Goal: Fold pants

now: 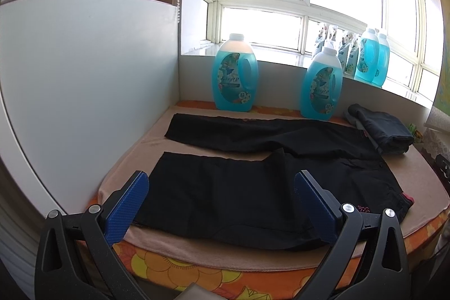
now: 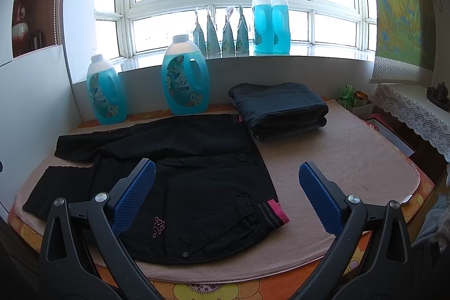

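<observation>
A beige blanket [image 2: 351,153] covers the bench, and the black pants [image 2: 197,173] lie flat across it, legs spread apart toward nine o'clock and the pink-striped waistband [image 2: 277,211] at four o'clock of the garment in the right wrist view. A folded dark garment [image 2: 281,111] sits at one o'clock, just beside the pants, with two blue detergent bottles [image 2: 185,78] standing at eleven o'clock against the wall below the windowsill. The left tool [image 1: 222,187] hovers wide over the near leg, and the right tool [image 2: 226,176] hovers wide over the waist, neither holding anything.
</observation>
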Motion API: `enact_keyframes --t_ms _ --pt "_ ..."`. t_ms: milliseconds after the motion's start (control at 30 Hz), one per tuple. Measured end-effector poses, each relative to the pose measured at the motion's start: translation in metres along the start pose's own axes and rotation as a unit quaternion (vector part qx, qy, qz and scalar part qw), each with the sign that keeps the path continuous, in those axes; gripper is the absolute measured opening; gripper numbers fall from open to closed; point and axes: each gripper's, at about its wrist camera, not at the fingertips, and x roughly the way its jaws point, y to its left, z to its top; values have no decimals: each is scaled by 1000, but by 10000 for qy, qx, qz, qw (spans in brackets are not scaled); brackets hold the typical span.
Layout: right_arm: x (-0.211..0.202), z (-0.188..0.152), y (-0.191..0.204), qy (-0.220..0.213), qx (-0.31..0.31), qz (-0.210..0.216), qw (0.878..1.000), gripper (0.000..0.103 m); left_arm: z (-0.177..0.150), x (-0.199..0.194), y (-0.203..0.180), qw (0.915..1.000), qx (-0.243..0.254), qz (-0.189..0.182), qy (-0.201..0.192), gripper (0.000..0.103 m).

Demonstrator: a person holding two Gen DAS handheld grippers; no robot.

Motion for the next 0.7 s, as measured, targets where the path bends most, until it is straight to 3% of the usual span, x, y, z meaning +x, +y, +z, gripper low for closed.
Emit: enact_keyframes --t_ms 700 --pt "22 7 7 30 -303 81 9995 103 10 24 11 10000 82 -3 25 99"
